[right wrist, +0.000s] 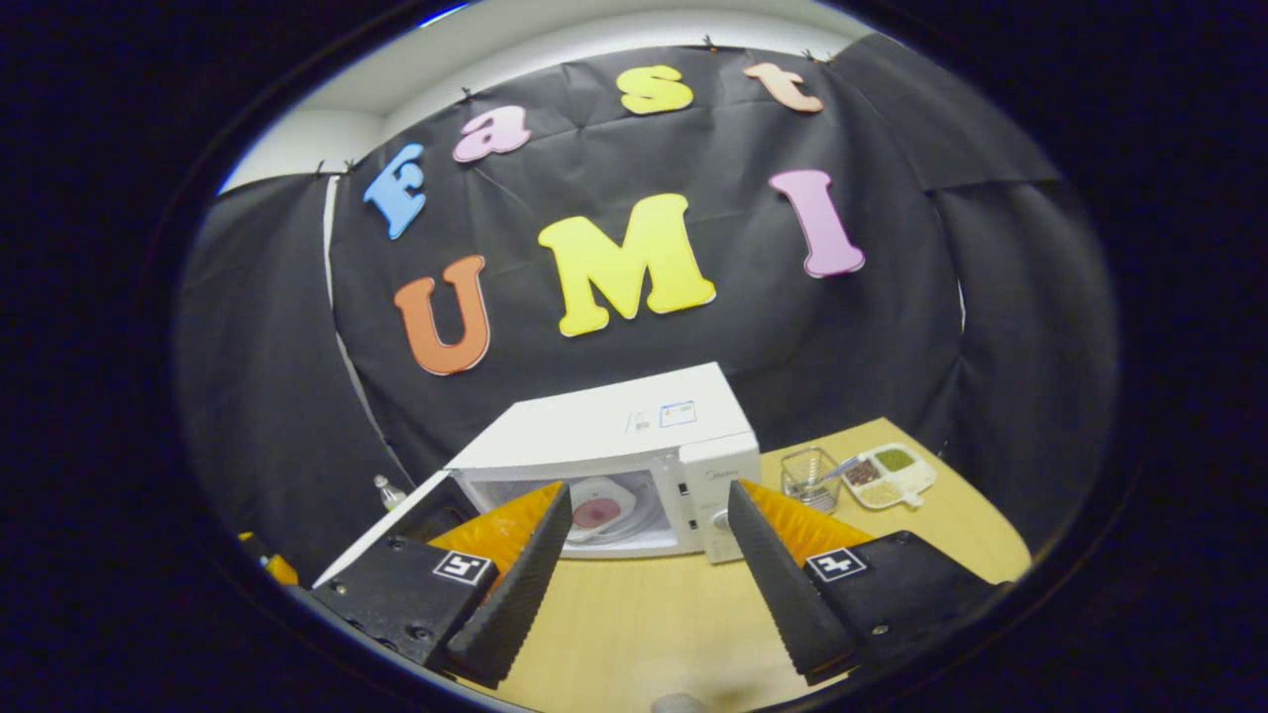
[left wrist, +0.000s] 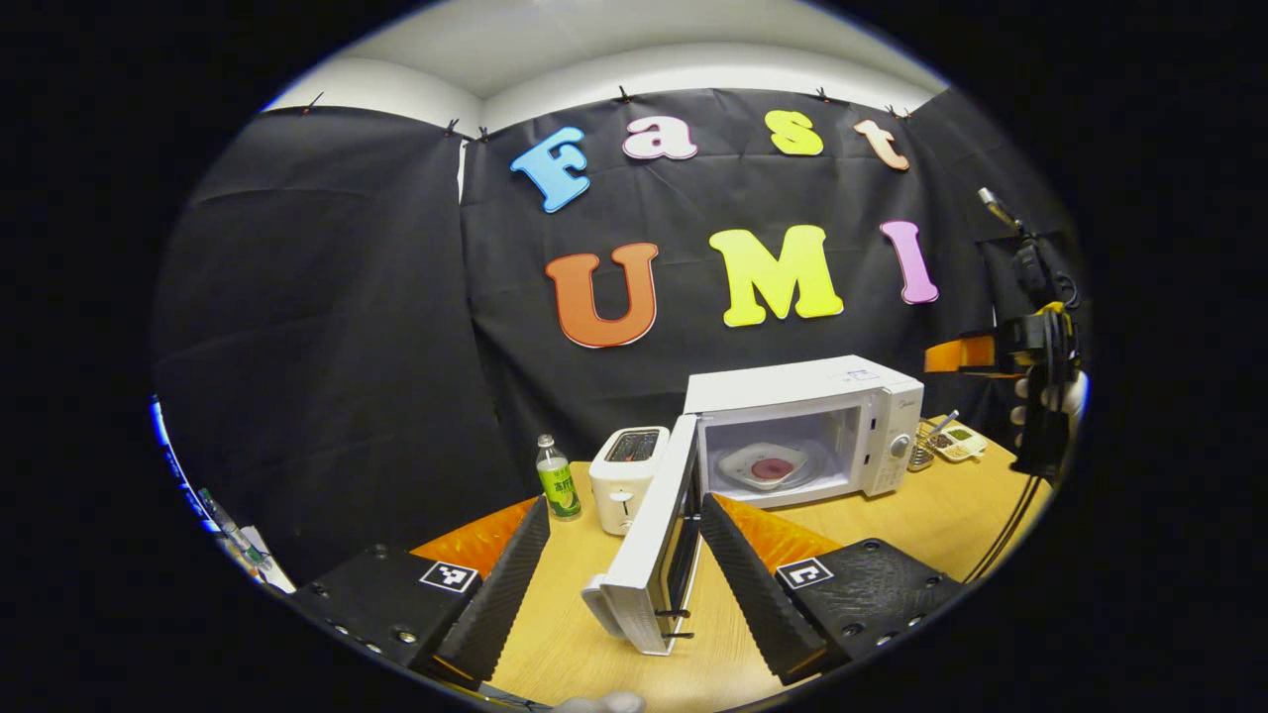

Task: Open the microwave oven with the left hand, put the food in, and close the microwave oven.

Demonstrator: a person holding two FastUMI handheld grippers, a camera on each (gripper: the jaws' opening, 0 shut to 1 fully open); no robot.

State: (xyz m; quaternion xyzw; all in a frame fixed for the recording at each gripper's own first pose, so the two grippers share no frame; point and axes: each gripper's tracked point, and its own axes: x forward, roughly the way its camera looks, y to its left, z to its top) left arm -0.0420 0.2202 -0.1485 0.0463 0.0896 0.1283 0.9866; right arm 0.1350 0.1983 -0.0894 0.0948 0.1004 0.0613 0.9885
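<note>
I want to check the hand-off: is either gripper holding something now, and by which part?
Nothing is held. The left gripper has open jaws on either side of the open door, not touching it. The right gripper is open and empty.

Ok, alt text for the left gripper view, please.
A white microwave stands on a wooden table with its door swung open between the open left gripper fingers; a plate of food sits inside. A toaster and green bottle stand to its left.

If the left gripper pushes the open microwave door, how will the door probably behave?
The door looks rigid, so it should probably swing on its hinge toward the microwave without bending. The left gripper stands open around its edge; the smooth white face may be slippery.
</note>
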